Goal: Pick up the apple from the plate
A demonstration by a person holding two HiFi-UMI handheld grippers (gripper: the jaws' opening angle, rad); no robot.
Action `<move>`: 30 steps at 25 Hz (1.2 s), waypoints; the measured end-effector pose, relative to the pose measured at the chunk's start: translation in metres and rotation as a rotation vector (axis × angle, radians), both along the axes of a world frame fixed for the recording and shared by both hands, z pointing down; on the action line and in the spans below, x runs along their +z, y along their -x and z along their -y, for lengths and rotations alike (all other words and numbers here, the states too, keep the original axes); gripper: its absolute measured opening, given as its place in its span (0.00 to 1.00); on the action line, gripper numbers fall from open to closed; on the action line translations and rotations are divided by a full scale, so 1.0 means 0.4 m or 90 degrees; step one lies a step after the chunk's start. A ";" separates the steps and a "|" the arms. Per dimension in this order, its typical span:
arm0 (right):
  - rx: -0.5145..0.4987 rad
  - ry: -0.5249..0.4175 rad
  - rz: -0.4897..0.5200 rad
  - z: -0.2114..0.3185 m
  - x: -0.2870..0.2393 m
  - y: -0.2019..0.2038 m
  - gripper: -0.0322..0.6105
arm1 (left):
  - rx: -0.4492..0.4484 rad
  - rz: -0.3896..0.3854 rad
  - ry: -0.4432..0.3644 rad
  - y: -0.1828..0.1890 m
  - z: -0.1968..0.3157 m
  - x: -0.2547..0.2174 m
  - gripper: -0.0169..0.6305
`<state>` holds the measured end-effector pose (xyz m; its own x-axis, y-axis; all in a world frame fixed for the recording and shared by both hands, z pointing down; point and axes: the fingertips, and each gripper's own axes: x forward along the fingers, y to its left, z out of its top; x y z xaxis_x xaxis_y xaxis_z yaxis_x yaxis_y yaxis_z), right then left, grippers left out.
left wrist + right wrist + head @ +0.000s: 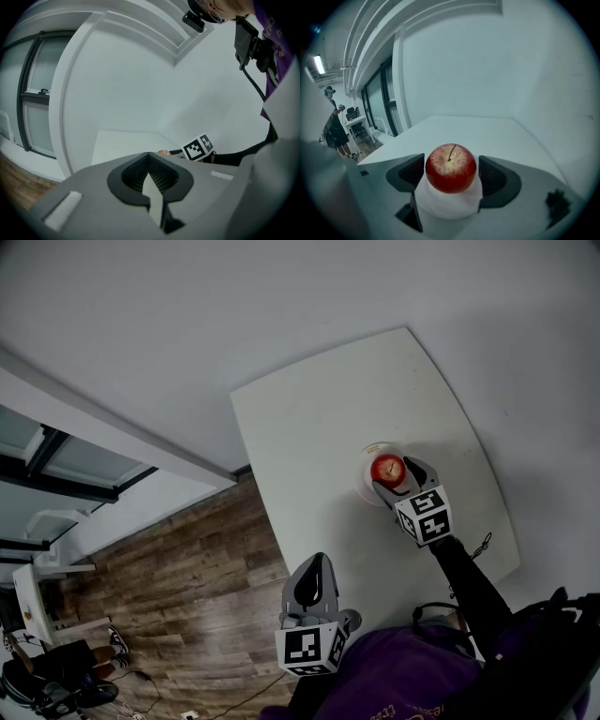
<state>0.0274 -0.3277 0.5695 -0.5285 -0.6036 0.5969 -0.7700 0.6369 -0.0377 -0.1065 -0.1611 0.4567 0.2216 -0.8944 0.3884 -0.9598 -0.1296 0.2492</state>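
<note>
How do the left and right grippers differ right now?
Jaws: the left gripper's are together with nothing between them. The right gripper's stand wide apart around the apple, which sits on the plate.
Place: the left gripper hangs by the table's near edge, away from the plate. The right gripper is at the plate.
Shared: gray jaws and a marker cube each.

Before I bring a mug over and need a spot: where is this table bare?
The table is bare across its far half, beyond the plate, to both far corners. So is the strip along its left edge, from the plate to the left gripper. It is crowded only at the plate, where the open right gripper straddles the apple.
</note>
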 end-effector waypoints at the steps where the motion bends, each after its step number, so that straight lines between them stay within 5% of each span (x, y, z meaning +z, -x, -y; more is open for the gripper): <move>1: 0.001 0.002 0.000 0.001 0.003 0.000 0.59 | 0.000 0.000 0.000 0.000 0.001 0.001 0.03; 30: -0.014 0.009 0.008 0.007 -0.011 0.012 0.59 | 0.001 0.005 -0.014 -0.011 0.004 -0.011 0.04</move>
